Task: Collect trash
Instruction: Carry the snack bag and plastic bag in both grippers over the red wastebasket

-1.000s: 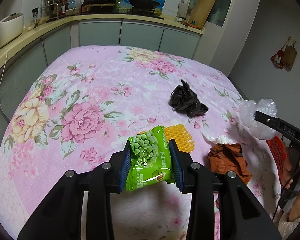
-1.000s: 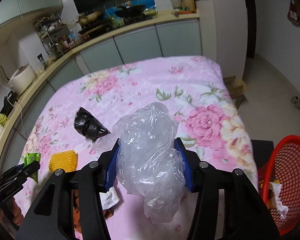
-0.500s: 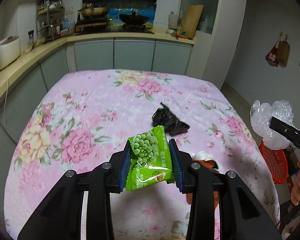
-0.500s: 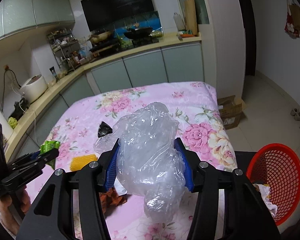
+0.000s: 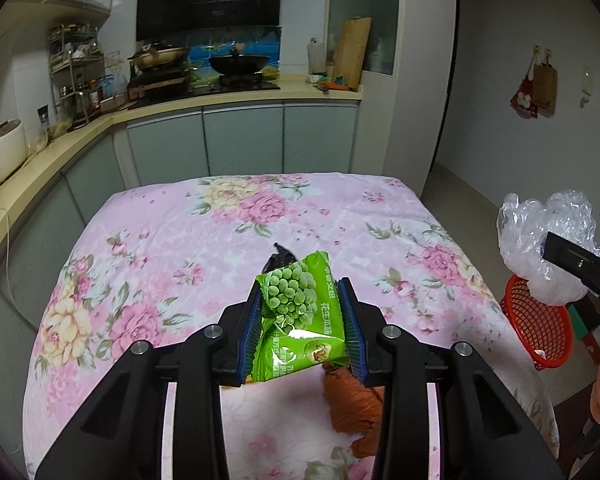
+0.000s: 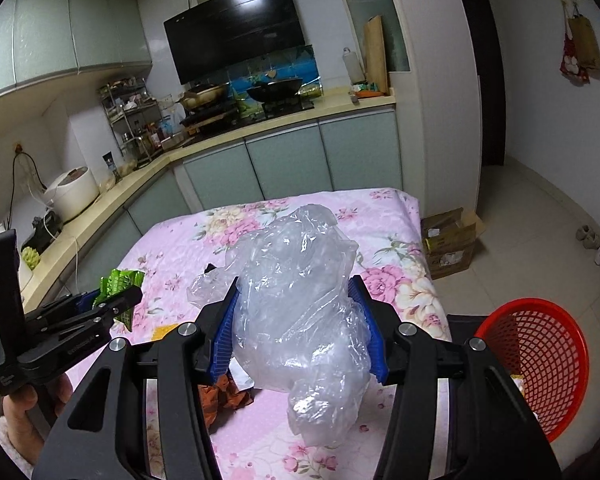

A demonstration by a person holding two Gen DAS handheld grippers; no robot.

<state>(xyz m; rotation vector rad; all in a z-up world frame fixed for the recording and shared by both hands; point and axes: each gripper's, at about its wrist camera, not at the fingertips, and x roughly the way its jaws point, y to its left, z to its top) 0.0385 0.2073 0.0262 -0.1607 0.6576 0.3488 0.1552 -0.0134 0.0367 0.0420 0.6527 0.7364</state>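
Green foil snack packet [image 5: 300, 320], pea print, is pinched w/ the left gripper [image 5: 300, 328] about a third open, pads pressing both side edges, packet held clear above the floral tablecloth [image 5: 160, 240]. Looks light, thin, crinkly and prob. slick; the grip sits mid-body, which seems safer than a corner that could slide out.

Right gripper [image 6: 300, 332] is near half open, clamped on a crumpled clear plastic bag [image 6: 300, 300], a lobe hanging below the pads. Bag is featherweight, soft and springy, so it squashes rather than resists; taking it through the bulk is prob. the best hold.

Red mesh basket [image 6: 540, 364] sits on the floor beside the table's right edge, likely drop spot. Brown crumpled wrapper [image 5: 352, 408], black bag [image 5: 280, 258] and a yellow item [image 6: 162, 330] lie on the cloth.
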